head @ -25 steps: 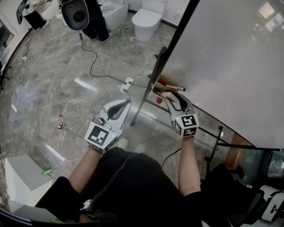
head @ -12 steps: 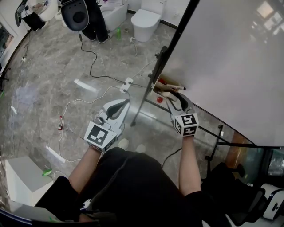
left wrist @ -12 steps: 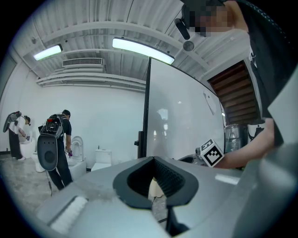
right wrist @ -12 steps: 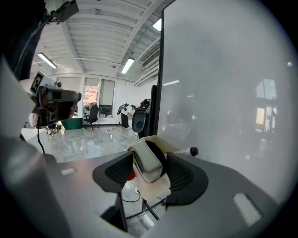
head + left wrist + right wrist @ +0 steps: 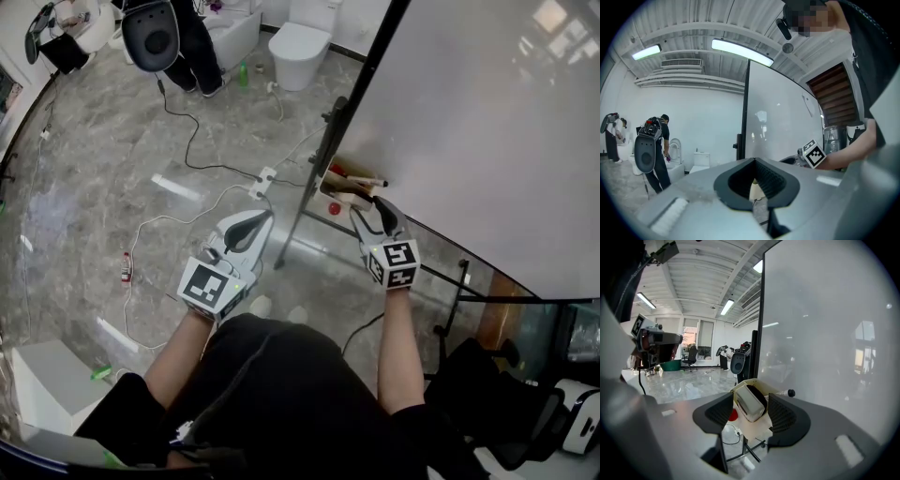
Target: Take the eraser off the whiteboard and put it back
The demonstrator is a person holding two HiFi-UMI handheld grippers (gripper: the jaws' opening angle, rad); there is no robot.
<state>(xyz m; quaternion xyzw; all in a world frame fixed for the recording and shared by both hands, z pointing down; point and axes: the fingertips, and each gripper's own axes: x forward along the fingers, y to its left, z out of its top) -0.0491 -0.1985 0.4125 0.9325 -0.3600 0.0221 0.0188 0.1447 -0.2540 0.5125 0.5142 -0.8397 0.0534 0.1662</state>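
The whiteboard (image 5: 469, 122) stands at the right, with a cream tray (image 5: 330, 182) at its lower edge. The eraser (image 5: 749, 404), a pale block with a dark underside, lies on the tray (image 5: 754, 425). My right gripper (image 5: 750, 399) has its jaws on either side of the eraser. They have just been opening and the pads do not touch it. In the head view the right gripper (image 5: 372, 208) points at the tray, and the eraser (image 5: 351, 199) shows just ahead of it. My left gripper (image 5: 267, 217) hangs shut and empty over the floor, left of the board's stand.
A red and a black marker (image 5: 361, 179) lie on the tray, with a red round piece (image 5: 335, 208) beside it. The board's dark stand leg (image 5: 298, 225) slants down to the floor. Cables and a power strip (image 5: 262, 178) run across the marble floor. Toilets (image 5: 300, 42) and a person (image 5: 192, 37) are at the back.
The right gripper's jaws stand a little wider round the eraser. Both hands keep their places, and the head view has drifted slightly.
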